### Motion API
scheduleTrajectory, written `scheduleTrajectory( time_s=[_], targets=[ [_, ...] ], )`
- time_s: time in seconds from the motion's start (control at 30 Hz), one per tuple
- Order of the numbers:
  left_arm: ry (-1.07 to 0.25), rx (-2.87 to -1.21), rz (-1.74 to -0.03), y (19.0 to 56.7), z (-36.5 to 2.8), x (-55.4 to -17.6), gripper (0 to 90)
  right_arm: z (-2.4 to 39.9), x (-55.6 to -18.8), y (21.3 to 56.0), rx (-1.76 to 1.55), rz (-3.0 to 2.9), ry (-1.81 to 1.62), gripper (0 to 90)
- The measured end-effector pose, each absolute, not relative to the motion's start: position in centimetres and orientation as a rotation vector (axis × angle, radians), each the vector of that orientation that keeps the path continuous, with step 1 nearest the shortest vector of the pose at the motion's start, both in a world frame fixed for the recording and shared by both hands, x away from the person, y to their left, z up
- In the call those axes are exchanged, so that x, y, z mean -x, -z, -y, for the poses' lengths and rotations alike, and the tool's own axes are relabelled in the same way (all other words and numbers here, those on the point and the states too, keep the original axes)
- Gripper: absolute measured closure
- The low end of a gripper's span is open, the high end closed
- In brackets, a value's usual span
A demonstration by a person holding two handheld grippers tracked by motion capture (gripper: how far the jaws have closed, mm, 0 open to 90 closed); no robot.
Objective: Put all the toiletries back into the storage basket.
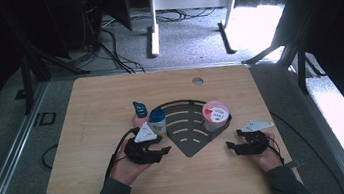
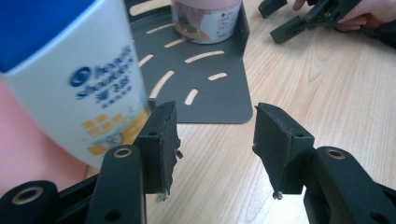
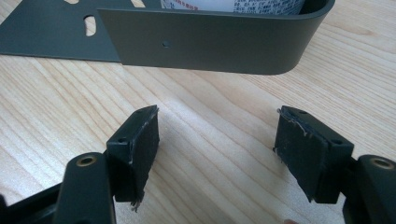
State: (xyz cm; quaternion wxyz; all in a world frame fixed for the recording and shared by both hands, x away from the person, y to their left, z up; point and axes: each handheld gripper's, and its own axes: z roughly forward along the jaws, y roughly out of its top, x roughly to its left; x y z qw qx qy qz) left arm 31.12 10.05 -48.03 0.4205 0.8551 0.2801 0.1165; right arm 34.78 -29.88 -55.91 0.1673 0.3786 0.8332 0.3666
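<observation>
A dark grey fan-shaped slotted rack [image 1: 190, 135] lies flat in the middle of the wooden table. A jar with a pink lid [image 1: 215, 113] stands in its right corner, against the raised rim. At the rack's left edge stands a white bottle with a blue cap [image 1: 157, 121], and a pink bottle [image 1: 139, 114] is just behind it. My left gripper [image 1: 164, 153] is open beside the white bottle [image 2: 79, 79], with only bare wood between its jaws [image 2: 215, 116]. My right gripper [image 1: 233, 139] is open and empty, facing the rack's curved wall [image 3: 210, 42].
The left gripper view shows the jar [image 2: 205, 21] on the rack [image 2: 201, 84] and the other gripper [image 2: 299, 23] beyond. A round cable hole [image 1: 197, 81] sits near the table's far edge. Cables and a white desk frame [image 1: 188, 4] lie on the floor behind.
</observation>
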Motion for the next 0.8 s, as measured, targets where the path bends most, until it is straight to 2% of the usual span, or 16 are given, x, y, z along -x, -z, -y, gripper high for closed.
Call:
scheduleTrajectory(
  time_s=[0.8],
  targets=[
    [-0.407, -2.105, -0.800, 46.3, -13.1, -32.7, 49.2, 29.9, -34.8, 55.9, -1.076, -2.370, -1.044, 29.9]
  ],
)
